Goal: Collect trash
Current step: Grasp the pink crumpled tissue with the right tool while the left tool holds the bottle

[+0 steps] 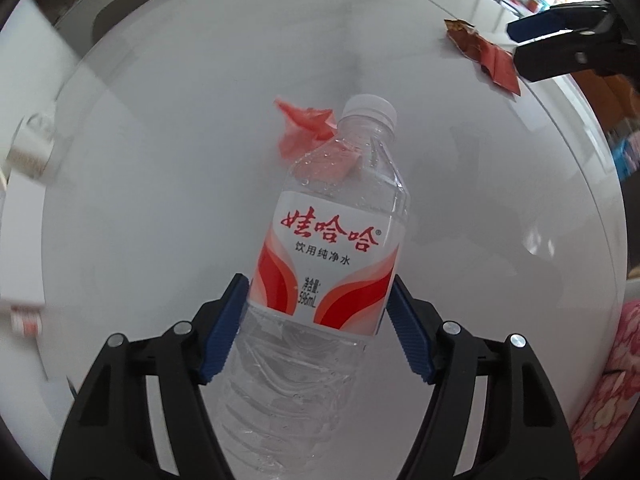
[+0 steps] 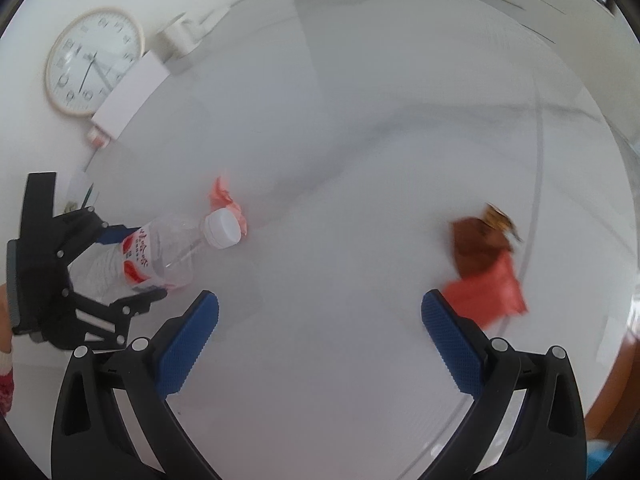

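My left gripper (image 1: 318,284) is shut on a clear plastic water bottle (image 1: 332,248) with a red and white label and white cap, held over the round white table (image 1: 160,160). The bottle also shows in the right wrist view (image 2: 160,254), with the left gripper (image 2: 132,264) around it. A crumpled pink scrap (image 1: 304,124) lies on the table beyond the cap; it also shows in the right wrist view (image 2: 224,200). A red and brown snack wrapper (image 2: 486,268) lies just beyond my open, empty right gripper (image 2: 320,304), near its right finger. The wrapper (image 1: 484,54) and right gripper (image 1: 532,46) show at the far right.
A wall clock (image 2: 94,60) lies flat at the far left beside a white box (image 2: 132,94) and a white cup (image 2: 176,38). The table's round edge (image 2: 538,152) curves past the wrapper. A floral pink cloth (image 1: 612,384) lies off the right edge.
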Demonstrator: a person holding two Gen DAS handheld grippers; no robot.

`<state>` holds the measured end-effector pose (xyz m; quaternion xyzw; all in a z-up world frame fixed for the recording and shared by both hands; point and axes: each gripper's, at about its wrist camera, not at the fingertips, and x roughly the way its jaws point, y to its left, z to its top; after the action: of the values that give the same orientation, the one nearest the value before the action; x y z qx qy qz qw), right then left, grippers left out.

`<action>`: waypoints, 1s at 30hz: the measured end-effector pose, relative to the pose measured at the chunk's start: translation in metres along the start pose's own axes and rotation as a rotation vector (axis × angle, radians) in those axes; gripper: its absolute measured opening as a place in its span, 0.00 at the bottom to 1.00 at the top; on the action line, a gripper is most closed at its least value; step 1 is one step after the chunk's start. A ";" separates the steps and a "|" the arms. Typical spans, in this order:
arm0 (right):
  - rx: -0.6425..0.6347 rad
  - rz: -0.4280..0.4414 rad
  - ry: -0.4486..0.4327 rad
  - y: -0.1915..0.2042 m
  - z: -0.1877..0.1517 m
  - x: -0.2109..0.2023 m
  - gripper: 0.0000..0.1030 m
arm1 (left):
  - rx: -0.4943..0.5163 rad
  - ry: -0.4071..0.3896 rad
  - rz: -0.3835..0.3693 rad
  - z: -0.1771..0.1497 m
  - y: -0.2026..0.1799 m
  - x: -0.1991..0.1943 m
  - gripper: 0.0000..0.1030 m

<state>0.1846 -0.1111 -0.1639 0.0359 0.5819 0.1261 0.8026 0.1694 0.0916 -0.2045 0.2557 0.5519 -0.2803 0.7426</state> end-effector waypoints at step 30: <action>-0.242 -0.025 0.038 0.101 0.054 0.101 0.53 | -0.538 -0.020 0.063 -0.069 -0.027 -0.052 0.65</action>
<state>0.2485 0.0159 -0.2195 -0.0708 0.5778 0.1858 0.7916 0.0913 0.1269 -0.1747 0.0633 0.5912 -0.1028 0.7975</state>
